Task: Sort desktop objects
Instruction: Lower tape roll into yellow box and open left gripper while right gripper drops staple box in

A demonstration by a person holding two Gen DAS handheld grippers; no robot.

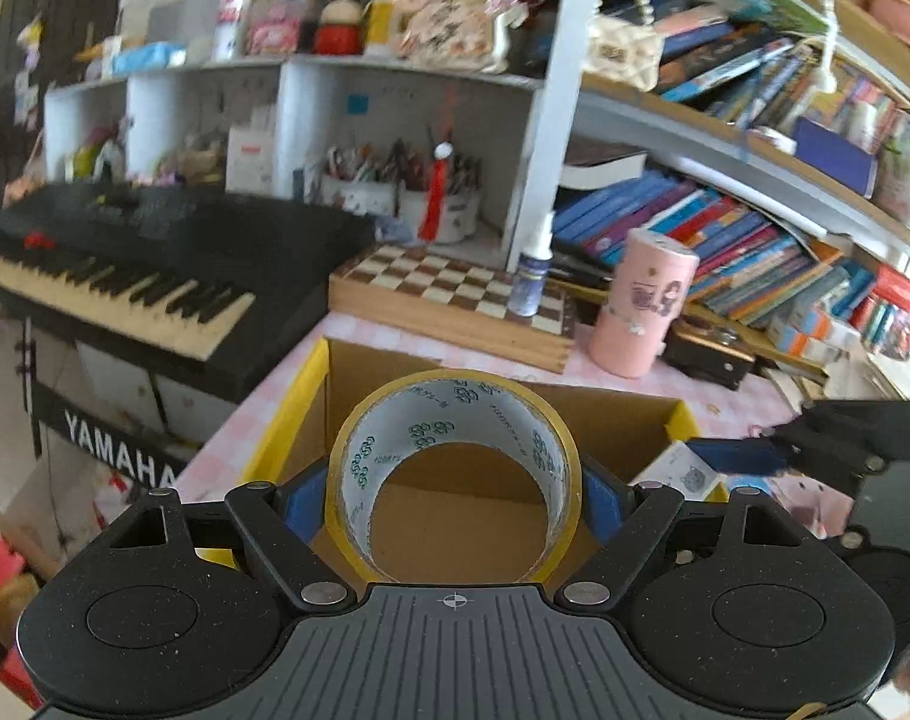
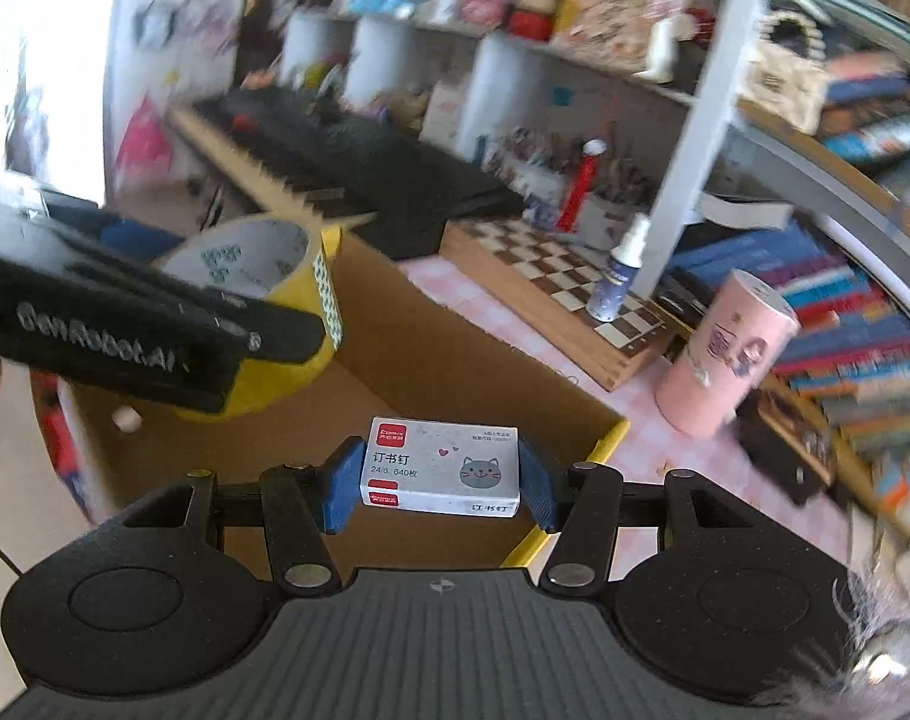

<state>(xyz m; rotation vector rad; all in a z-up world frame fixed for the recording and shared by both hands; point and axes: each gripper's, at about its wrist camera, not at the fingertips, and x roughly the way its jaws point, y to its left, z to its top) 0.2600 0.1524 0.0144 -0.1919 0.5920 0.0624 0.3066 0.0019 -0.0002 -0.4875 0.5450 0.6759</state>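
Observation:
My left gripper (image 1: 452, 495) is shut on a yellow roll of tape (image 1: 455, 408), its blue pads pressing the roll's two sides, held over the open cardboard box (image 1: 299, 414). In the right wrist view the same tape roll (image 2: 257, 276) hangs above the box (image 2: 455, 354) at the left, with the left gripper's black body in front of it. My right gripper (image 2: 440, 474) is shut on a small white staple box (image 2: 443, 468) with a cat drawing, held over the cardboard box's near right corner. The right gripper's black finger and blue pad (image 1: 737, 453) show at the right of the left wrist view.
A chessboard (image 1: 449, 294) with a small spray bottle (image 1: 533, 267) stands behind the box, and a pink cylinder (image 1: 641, 312) to its right. A black keyboard (image 1: 125, 264) lies at the left. Crowded bookshelves (image 1: 755, 228) fill the back and right. A small white object (image 2: 126, 419) lies inside the box.

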